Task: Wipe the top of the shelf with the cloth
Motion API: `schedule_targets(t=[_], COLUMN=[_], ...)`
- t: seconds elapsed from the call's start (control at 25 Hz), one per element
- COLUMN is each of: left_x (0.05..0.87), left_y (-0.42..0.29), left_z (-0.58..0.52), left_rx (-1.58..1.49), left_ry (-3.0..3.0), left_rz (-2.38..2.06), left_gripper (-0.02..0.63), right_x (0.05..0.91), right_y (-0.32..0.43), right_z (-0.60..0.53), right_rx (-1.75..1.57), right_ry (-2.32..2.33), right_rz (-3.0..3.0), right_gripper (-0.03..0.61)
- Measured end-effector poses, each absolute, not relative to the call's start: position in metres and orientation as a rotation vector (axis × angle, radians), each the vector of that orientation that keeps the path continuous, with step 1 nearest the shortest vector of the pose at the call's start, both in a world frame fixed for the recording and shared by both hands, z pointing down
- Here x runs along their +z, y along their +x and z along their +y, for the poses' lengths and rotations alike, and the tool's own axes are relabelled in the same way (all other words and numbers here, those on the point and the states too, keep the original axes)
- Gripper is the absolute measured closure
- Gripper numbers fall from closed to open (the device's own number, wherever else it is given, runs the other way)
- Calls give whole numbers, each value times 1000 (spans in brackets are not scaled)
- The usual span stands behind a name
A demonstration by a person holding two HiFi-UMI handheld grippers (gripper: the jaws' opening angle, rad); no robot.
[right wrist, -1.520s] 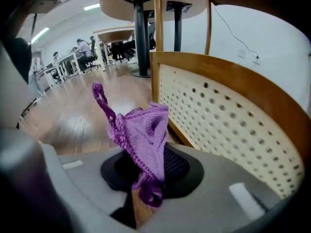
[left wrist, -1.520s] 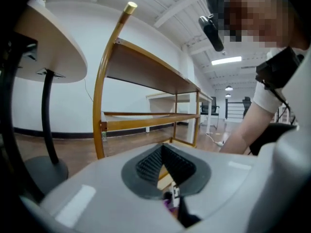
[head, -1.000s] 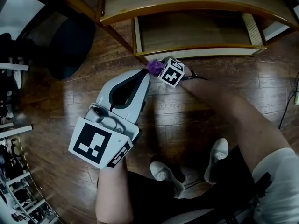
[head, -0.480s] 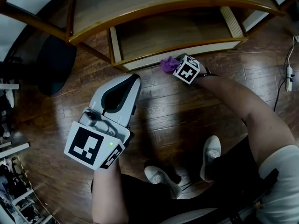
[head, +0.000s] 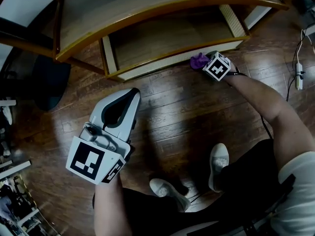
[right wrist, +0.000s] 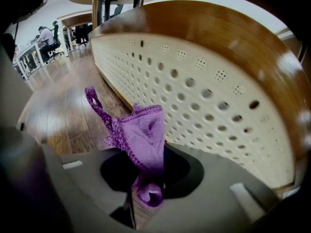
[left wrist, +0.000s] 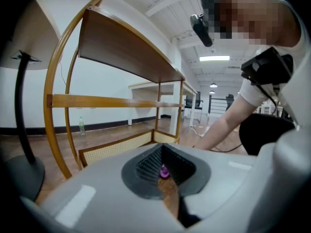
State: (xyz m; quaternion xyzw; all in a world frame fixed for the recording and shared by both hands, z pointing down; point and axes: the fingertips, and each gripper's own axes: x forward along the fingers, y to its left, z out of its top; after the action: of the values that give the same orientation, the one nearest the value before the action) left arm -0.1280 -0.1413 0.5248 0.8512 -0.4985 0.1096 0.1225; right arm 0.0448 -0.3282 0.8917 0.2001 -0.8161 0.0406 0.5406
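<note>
The wooden shelf (head: 147, 4) stands across the top of the head view, its curved top board above a lower board (head: 167, 38). My right gripper (head: 205, 62) is low at the shelf's base, near its right end, and is shut on a purple cloth (head: 199, 60). In the right gripper view the cloth (right wrist: 141, 135) hangs bunched from the right gripper (right wrist: 148, 188), just beside the shelf's white perforated panel (right wrist: 204, 96). My left gripper (head: 129, 95) hovers over the floor in front of the shelf, shut and holding nothing. In its own view the left gripper (left wrist: 167, 178) points toward the shelf frame (left wrist: 121, 47).
A dark round base (head: 47, 82) sits on the wooden floor (head: 187, 117) at the left. A white power strip (head: 299, 73) with its cable lies at the right edge. The person's shoes (head: 219, 163) stand close below. Racks crowd the lower left corner (head: 15, 200).
The right gripper has carried the cloth to the right along the shelf's base, from its left corner toward its right end. The left gripper has drifted back from the shelf.
</note>
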Motion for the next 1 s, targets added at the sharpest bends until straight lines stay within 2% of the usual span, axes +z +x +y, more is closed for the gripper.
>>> schedule_targets(t=[0.68,1.0], left_x=[544,542], left_y=[-108,-102], left_z=[-145,-141], left_rx=[382,395], left_ry=[2505,2511], left_rz=[-1380,-1384], left_gripper=[595,595], right_x=[899,876], right_y=[269,321], right_z=[-422,-440], right_rx=[258,381], right_ry=[945,1179], right_rz=[-1715,-1665], right_gripper=[480,480])
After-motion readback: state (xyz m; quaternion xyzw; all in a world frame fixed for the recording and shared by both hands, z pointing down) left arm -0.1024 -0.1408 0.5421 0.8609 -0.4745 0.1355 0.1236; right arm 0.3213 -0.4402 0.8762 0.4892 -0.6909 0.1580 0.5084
